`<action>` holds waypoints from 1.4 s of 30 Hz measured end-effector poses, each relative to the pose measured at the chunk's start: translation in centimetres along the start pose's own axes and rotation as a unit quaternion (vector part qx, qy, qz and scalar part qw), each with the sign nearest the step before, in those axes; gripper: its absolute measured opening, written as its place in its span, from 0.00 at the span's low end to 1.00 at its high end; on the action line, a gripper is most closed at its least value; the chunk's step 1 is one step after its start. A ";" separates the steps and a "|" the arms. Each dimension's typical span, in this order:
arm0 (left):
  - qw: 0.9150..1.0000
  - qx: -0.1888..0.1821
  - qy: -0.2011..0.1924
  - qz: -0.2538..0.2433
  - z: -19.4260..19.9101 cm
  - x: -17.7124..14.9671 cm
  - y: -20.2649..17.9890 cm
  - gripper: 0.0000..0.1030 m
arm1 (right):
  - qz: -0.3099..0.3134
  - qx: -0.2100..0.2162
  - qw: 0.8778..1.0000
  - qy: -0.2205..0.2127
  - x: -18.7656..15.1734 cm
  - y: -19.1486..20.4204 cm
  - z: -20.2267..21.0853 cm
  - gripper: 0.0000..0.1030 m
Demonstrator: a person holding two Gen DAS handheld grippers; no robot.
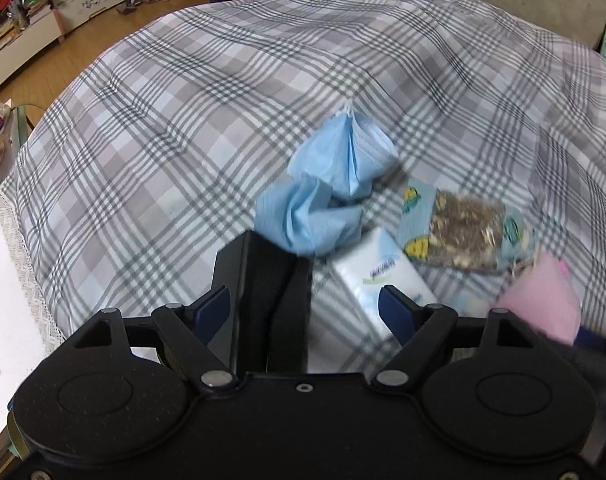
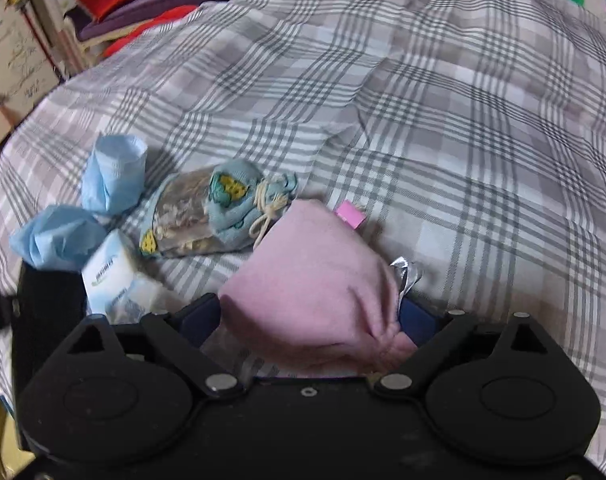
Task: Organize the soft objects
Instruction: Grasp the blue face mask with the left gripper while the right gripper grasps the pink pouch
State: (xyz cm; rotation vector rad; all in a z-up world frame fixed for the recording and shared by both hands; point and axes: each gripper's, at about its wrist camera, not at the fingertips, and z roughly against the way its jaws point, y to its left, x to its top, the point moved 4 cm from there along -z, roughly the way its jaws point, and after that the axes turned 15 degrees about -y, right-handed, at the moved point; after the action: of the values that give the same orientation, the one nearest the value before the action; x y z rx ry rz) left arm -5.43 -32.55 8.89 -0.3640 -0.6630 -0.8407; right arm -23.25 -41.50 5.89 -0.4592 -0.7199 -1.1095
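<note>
Pink cloth (image 2: 307, 276) lies lower centre of the right wrist view, between the right gripper's (image 2: 309, 314) blue fingers (image 2: 417, 314); jaws stand wide around it, and whether the pads press it cannot be told; its long axis runs upper left to lower right. Left gripper (image 1: 303, 308) holds a black box (image 1: 269, 280) against its left finger, jaws half open; the pink cloth sits at the lower right edge of that view, so the right hand is nearer. White tissue pack (image 2: 111, 280), patterned pouch (image 2: 207, 208) and crumpled blue tissue (image 2: 115, 178) crowd the left; plaid bedspread (image 2: 443, 140) lies bare to the right.
</note>
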 end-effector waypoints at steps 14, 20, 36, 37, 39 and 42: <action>1.000 0.008 0.002 -0.006 -3.2 1.7 -1.1 0.79 | -0.076 0.039 0.996 -0.024 0.8 -2.1 1.0 0.64; 0.999 0.026 -0.011 -0.022 -4.4 1.7 -1.7 0.86 | -0.088 0.046 0.995 -0.030 1.0 -2.5 1.2 0.61; 1.000 -0.005 0.009 -0.023 -6.1 1.9 -2.5 0.56 | -0.110 0.035 0.991 -0.063 1.7 -4.0 1.9 0.60; 1.000 -0.004 0.006 -0.025 -5.9 2.0 -2.7 0.56 | -0.112 0.034 0.991 -0.065 1.8 -4.2 1.9 0.60; 1.000 0.000 -0.001 -0.029 -5.4 2.2 -2.9 0.55 | -0.117 0.032 0.990 -0.071 1.9 -4.6 2.1 0.60; 1.000 -0.008 -0.008 -0.026 -4.2 2.7 -3.1 0.55 | -0.129 0.030 0.988 -0.082 2.2 -5.2 2.3 0.60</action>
State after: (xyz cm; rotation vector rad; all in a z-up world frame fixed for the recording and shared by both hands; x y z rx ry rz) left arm -4.90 -38.32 7.67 -0.3704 -0.6837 -0.8934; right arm -28.14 -43.43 8.95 -0.4166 -0.9748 -1.2983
